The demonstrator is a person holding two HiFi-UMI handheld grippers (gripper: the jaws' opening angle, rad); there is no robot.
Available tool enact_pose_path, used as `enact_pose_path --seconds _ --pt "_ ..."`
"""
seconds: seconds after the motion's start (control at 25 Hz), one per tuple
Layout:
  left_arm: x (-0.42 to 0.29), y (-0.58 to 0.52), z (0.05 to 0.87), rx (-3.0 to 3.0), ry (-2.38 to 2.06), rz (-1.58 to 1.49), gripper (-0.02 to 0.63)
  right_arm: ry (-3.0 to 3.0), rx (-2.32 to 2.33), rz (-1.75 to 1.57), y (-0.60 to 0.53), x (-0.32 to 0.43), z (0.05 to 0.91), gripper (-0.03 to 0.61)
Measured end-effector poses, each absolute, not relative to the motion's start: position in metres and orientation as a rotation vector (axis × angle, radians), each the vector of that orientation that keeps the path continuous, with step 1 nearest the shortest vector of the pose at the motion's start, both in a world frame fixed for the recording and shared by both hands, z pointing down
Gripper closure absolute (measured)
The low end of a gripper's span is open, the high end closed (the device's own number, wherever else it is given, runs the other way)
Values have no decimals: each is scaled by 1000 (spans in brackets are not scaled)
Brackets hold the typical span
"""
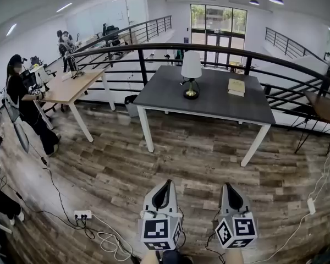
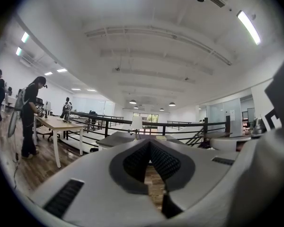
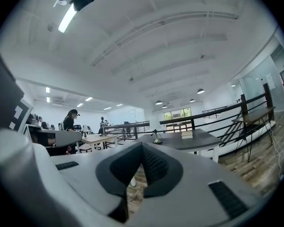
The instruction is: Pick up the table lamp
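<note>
We held the left gripper (image 1: 166,183) and the right gripper (image 1: 231,187) side by side above the wood-plank floor (image 1: 198,158), both pointing level toward the dark grey table (image 1: 220,106). In each gripper's own view the ribbed black pads met at their tips. Both pairs of jaws were closed, and neither held anything.

The table lamp (image 1: 191,73) stood upright on the grey table, left of the tabletop's centre, well apart from both grippers. It had a white shade above a brass stem and a dark round foot. A tan book (image 1: 236,87) lay flat on the same table to the lamp's right, not touching it. The left gripper view showed the white shade far off, just above its jaw tips. The right gripper view showed the brass base and the book on the tabletop beyond its jaws.

A black railing (image 1: 154,47) curved behind the table. To the left stood a light wooden table (image 1: 71,87), with a person in black (image 1: 22,103) beside it. A white power strip (image 1: 82,214) and loose cables lay on the floor left of the left gripper.
</note>
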State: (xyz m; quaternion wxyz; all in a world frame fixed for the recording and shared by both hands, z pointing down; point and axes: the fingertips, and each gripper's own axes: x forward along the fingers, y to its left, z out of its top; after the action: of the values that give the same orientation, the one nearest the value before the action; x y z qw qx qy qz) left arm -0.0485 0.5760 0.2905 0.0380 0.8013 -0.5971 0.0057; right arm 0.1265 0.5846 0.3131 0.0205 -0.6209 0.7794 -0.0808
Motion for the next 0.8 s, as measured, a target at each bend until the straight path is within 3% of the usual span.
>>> enact_pose_path --seconds 0.8 --pt "-75 402 295 2475 -1786 10 578 2389 -1957 -251 419 97 315 584"
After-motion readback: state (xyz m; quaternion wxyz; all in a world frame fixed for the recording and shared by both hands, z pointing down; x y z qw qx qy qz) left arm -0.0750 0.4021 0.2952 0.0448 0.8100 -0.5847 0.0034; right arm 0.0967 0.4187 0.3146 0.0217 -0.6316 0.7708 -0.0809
